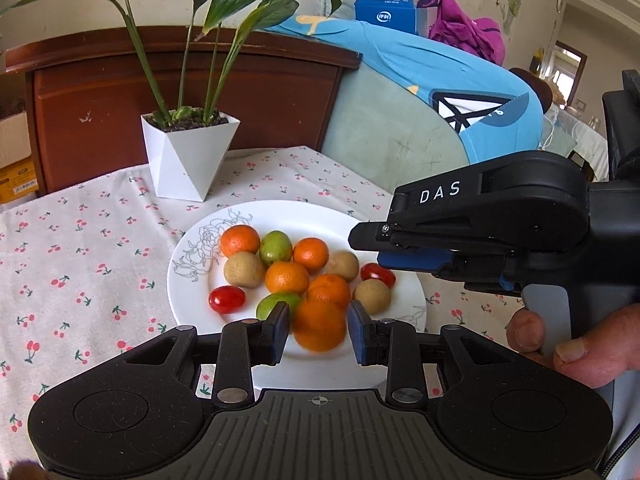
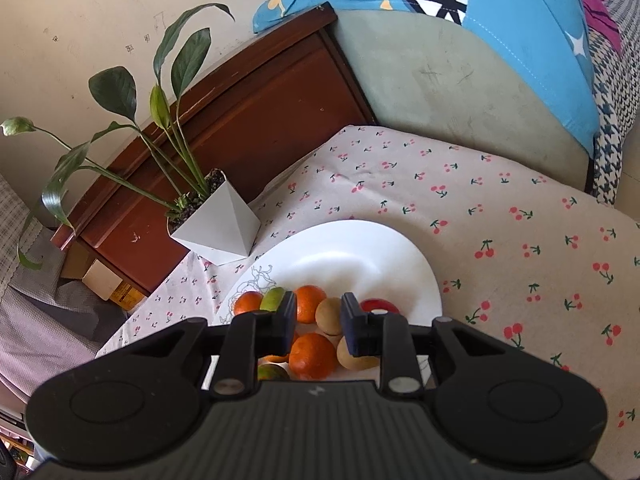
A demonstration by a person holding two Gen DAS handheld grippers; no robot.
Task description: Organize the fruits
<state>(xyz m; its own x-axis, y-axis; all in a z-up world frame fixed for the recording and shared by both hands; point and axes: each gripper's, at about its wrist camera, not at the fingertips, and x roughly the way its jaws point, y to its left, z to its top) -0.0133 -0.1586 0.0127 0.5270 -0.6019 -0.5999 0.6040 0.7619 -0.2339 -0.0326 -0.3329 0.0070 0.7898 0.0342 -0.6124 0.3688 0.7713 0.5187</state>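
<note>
Right then, my left gripper [image 1: 319, 330] sat low over the near rim of the plate [image 1: 392, 280], its pads [image 1: 280, 332] parted about as wide as the blurred orange [image 1: 320, 326] between them. I could not tell whether they actually pinched it or only bracketed it; a sliver of gap showed on the right side. That fruit was at the near end of the heap, which I judged made it the easy first pick, approached from the open side.

Over on the other hand, my right gripper [image 2: 319, 322] hovered above the far right part of the plate, jaws apart and holding nothing, with an orange [image 2: 312, 356] and a tan longan [image 2: 329, 316] showing below the gap. From the left camera it came in side-on, fingers pointing toward the pile, near a cherry tomato [image 1: 378, 274].

Moving outward, oranges, two green fruits [image 1: 275, 246], longans and another tomato [image 1: 227, 299] were packed touching one another mid-plate, so any sideways sweep risked nudging neighbours. The plate's back half lay bare in the right view, good room for sorting. The cherry-print tablecloth [image 1: 80, 264] was open to the left, while the white plant pot [image 1: 190, 156] stood near the table's far edge, just behind the plate.
</note>
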